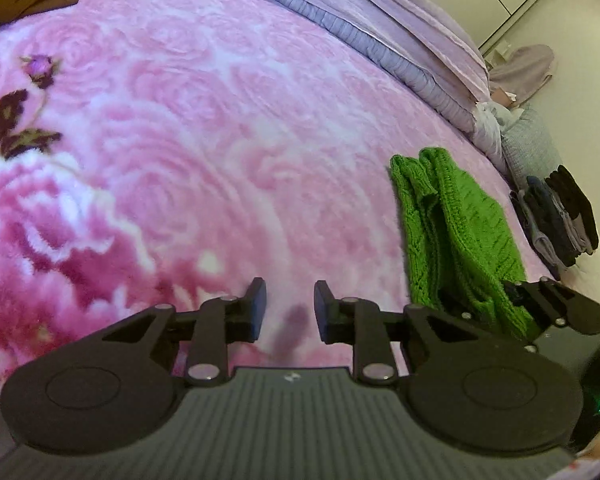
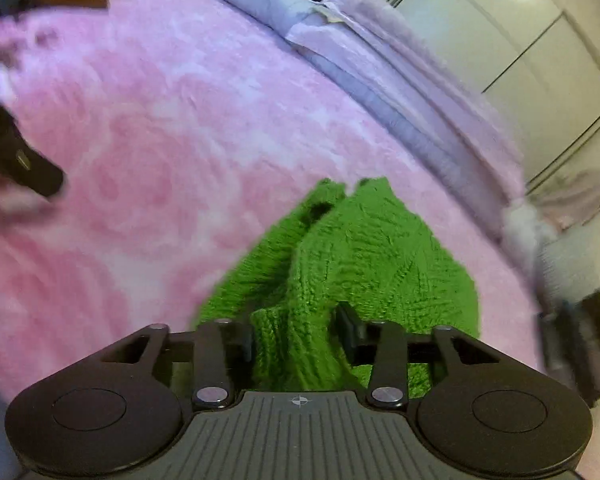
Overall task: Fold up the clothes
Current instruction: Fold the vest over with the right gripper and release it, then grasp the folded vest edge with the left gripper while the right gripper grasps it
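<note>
Bright green chunky-knit sweater (image 2: 340,264) lies bunched on the pink rose-patterned plush blanket (image 1: 220,128) covering the bed, near its right edge and close to a stack of dark folded clothes (image 1: 560,220), probably where it goes once folded. The right gripper (image 2: 296,340) pinches a thick fold of the knit between its fingers, seemingly to pull it along. The left gripper (image 1: 290,312) hovers empty and parted over bare blanket.

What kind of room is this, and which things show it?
Most likely a bedroom: a bed with a pink flowered blanket, folded lilac bedding along its far edge, and pale wardrobe doors behind.
</note>
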### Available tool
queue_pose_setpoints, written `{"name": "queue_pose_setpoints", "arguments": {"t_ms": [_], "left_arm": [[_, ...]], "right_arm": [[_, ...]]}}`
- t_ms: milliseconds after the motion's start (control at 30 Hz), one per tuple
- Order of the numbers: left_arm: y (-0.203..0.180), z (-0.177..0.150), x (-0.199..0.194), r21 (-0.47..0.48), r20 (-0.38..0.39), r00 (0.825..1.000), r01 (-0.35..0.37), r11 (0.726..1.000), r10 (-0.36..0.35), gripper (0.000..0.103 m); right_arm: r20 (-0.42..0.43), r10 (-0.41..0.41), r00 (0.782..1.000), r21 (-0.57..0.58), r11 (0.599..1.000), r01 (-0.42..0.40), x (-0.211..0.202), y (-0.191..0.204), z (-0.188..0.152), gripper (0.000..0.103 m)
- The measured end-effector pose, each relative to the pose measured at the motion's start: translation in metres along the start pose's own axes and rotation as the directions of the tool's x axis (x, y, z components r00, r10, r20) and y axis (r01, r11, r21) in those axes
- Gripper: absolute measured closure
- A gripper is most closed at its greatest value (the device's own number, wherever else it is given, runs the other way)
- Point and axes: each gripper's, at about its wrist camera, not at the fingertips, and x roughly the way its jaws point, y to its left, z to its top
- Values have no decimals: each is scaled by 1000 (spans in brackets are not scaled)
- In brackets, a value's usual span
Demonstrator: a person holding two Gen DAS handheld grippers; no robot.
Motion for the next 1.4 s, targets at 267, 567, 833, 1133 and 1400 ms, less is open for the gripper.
{"name": "queue_pose_setpoints", "arguments": {"t_ms": [267, 567, 833, 1133, 1400], "left_arm": [[-30, 27, 6, 36, 5, 991, 132, 991, -132, 81], [-110, 90, 83, 74, -38, 943, 333, 940, -331, 81], [-143, 108, 161, 149, -111, 962, 262, 953, -248, 81], [-132, 103, 173, 110, -100, 947, 314, 943, -304, 90], [-141, 96, 118, 240, 48, 959, 261, 935, -280, 93]], "right_arm": [[162, 81, 983, 320, 938, -130, -64, -101, -8, 36], [-38, 140, 989, 891, 452, -29, 54, -241, -75, 43], [29, 197, 980, 924, 369, -102, 88, -269, -84, 44], [65, 231, 971, 913, 378, -151, 116, -262, -85, 52], [69, 206, 976, 809, 561, -176, 108, -245, -43, 68]]}}
